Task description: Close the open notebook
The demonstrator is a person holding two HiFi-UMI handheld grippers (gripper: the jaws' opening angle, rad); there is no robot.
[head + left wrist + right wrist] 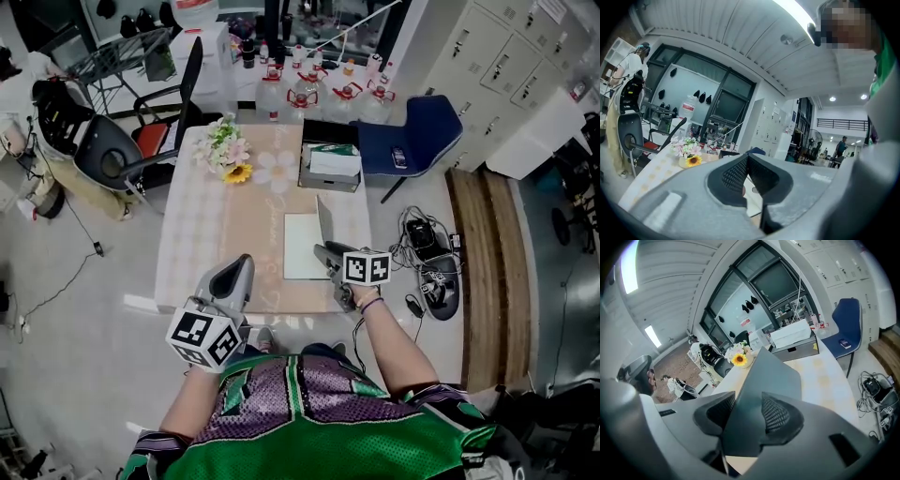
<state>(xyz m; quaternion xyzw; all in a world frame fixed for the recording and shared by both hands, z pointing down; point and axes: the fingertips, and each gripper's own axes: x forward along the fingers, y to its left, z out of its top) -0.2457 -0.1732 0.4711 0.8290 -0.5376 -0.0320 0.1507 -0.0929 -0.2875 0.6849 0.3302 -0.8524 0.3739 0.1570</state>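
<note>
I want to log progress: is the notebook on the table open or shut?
Partly open. Its grey cover stands raised, pinched in the right tongs, while the white page lies flat on the table.

— Where's the left gripper?
— Low, in front of the body on the left forearm. It points forward, jaws pressed together with nothing between them.
— And the right gripper?
— Further ahead on the right forearm, jaws clamped on the raised notebook cover, one pad on each side.
</note>
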